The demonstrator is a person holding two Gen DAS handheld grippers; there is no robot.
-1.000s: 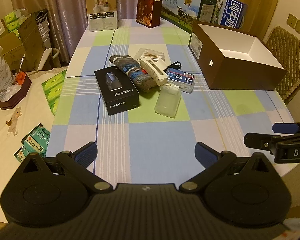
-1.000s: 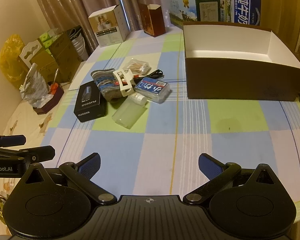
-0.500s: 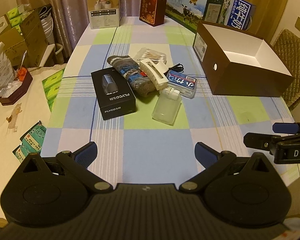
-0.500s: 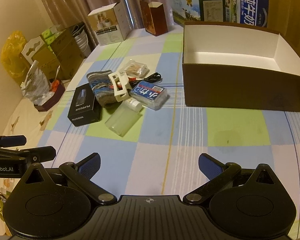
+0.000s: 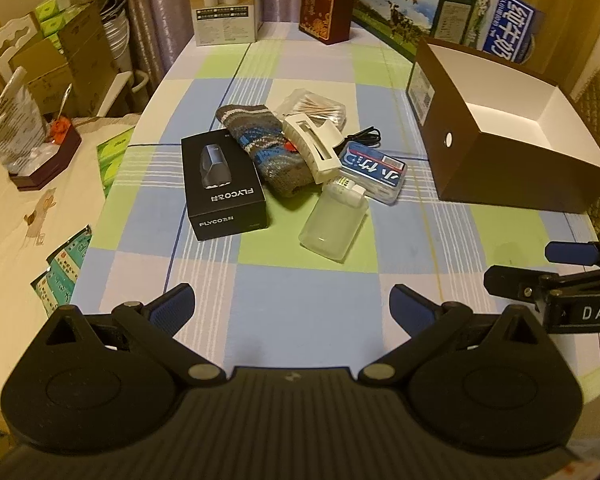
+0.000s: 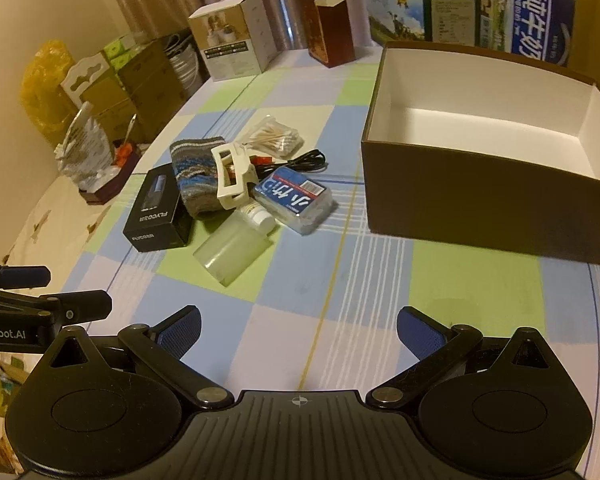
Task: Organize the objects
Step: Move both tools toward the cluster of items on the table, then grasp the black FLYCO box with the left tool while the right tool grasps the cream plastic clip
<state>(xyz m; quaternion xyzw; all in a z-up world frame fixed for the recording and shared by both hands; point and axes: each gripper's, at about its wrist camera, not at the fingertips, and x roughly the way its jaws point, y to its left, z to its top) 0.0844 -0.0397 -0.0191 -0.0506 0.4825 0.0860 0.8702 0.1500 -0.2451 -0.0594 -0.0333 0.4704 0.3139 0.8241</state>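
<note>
Both claws hang spread and empty over the near table edge – the left claw [image 5: 292, 304] faces the heap dead ahead, nearest the translucent bottle [image 5: 334, 220], long axis pointing away, while the right claw [image 6: 298, 326] sits nearer the empty brown box [image 6: 480, 196].

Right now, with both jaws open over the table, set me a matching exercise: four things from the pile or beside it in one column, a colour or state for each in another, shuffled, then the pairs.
Things:
1. FLYCO box
2. hair clip
3. brown box
4. sock

Descriptions:
A. cream, lying across the sock
B. open-topped, nothing visible inside
C. striped grey and blue knit
D. black, flat on the cloth, leftmost of the pile

Pairs: 1-D, 2-A, 3-B, 4-C
</note>
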